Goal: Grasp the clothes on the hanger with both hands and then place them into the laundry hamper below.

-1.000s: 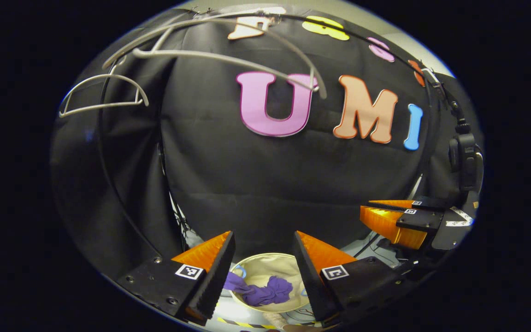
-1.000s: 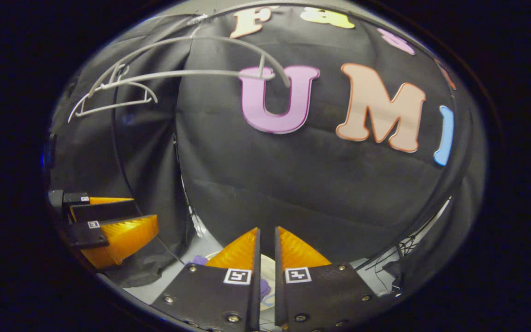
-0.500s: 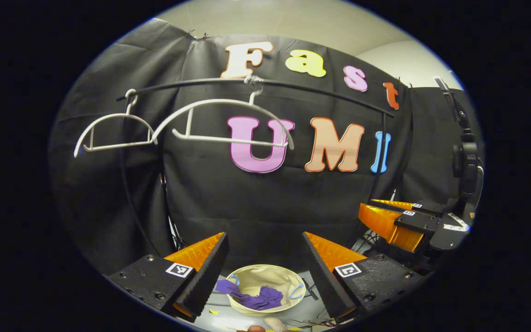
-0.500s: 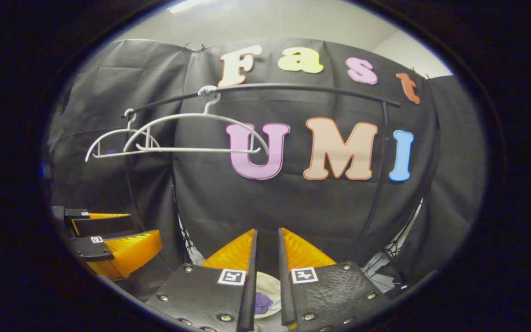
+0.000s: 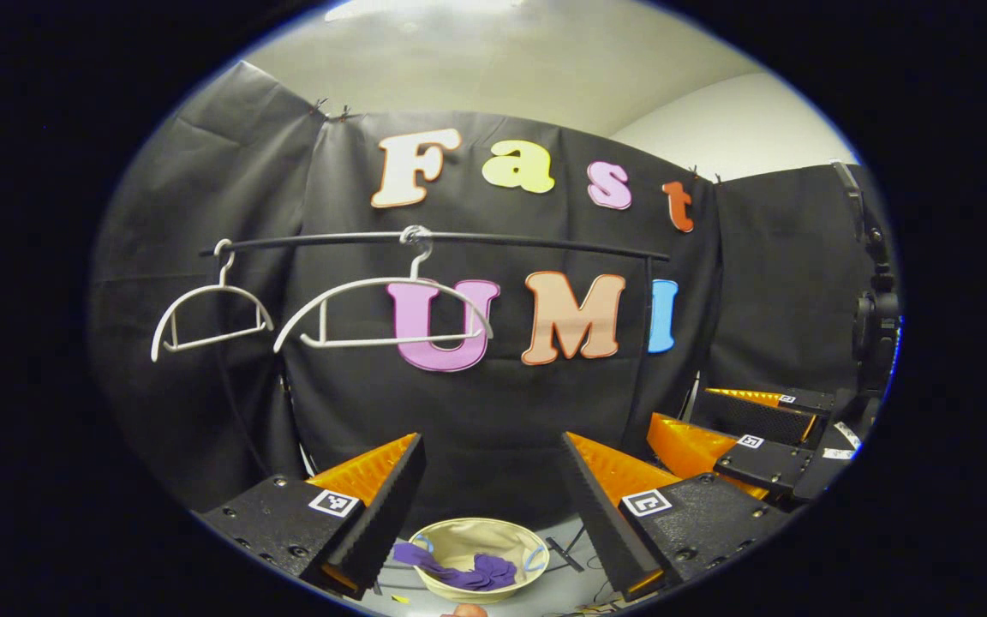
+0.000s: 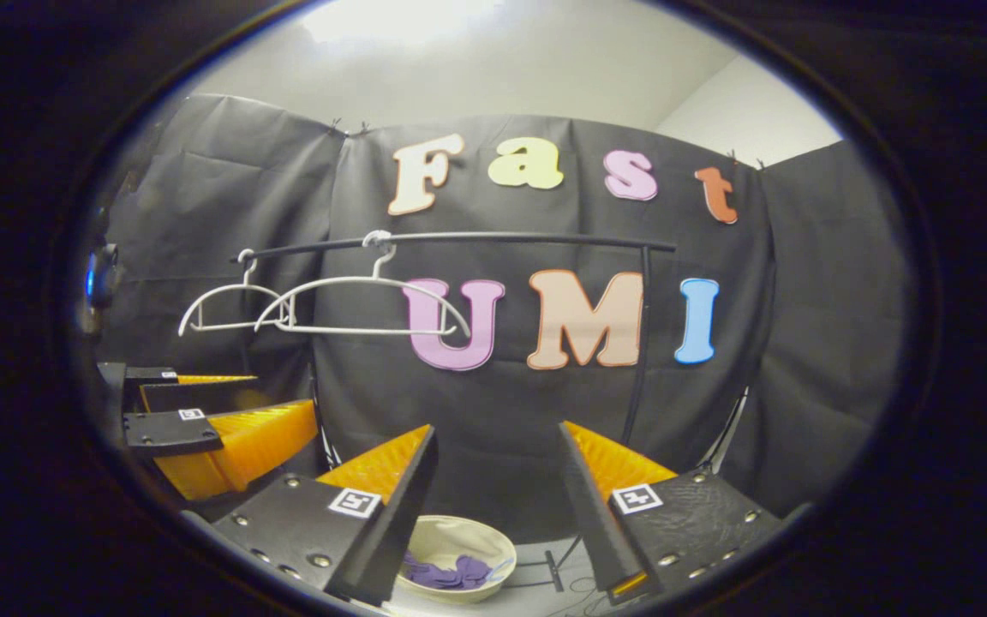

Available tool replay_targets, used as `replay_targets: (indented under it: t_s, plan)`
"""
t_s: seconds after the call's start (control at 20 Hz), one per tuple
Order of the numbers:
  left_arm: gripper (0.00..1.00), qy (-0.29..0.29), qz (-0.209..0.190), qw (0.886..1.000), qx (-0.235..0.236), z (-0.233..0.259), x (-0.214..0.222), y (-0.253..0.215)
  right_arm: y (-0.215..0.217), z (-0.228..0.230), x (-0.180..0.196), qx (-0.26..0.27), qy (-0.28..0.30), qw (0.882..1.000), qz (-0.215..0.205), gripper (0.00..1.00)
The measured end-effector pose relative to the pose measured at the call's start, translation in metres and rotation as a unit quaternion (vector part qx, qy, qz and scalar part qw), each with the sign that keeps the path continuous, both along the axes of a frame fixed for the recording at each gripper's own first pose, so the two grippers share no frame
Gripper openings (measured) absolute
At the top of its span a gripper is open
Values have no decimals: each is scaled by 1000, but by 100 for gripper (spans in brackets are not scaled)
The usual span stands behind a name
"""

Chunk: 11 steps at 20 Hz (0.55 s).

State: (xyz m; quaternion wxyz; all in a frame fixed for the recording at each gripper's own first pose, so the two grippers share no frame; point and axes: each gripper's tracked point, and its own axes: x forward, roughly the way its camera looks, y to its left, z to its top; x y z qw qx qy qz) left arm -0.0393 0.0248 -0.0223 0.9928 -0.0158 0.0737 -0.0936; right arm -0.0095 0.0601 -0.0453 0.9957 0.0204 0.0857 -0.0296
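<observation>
Purple clothes [image 5: 459, 569] lie crumpled inside the cream laundry hamper [image 5: 469, 536] on the floor, seen low between the spread fingers of the left gripper [image 5: 490, 497], which holds nothing. In the right gripper view the same clothes [image 6: 446, 572] sit in the hamper [image 6: 459, 538], partly behind the near finger of the right gripper [image 6: 493, 488], whose jaws also stand wide apart and empty. Both grippers hang well above the hamper, with open air between them and its rim. Two bare white hangers [image 5: 212, 313] [image 5: 384, 310] hang side by side on the black rail [image 5: 502, 242], their ends almost meeting. The rail's upright post [image 6: 637, 343] stands to the right of the hamper, and thin cables [image 6: 575, 587] trail across the pale floor beside it.
</observation>
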Motion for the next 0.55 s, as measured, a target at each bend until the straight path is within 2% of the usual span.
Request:
replay_targets:
  t_s: [0.05, 0.15, 0.25, 0.3, 0.55]
  plan:
    - [93, -6, -5, 1000, -1, 5, -1, -8, -9, 4, -4, -2, -4, 1000, -6, 82]
    - [93, -18, -20, 1000, 0, 15, -2, -29, -27, 9, -11, -6, -10, 1000, -15, 84]
    - [96, -24, -31, 999, 2, 20, -3, -51, -45, 12, -18, -10, -15, 1000, -21, 98]
    - [92, -25, -36, 999, 1, 22, -1, -62, -56, 14, -21, -11, -17, 999, -24, 96]
    - [92, -27, -30, 999, -13, 26, 10, -117, -112, 20, -28, -14, -22, 999, -27, 98]
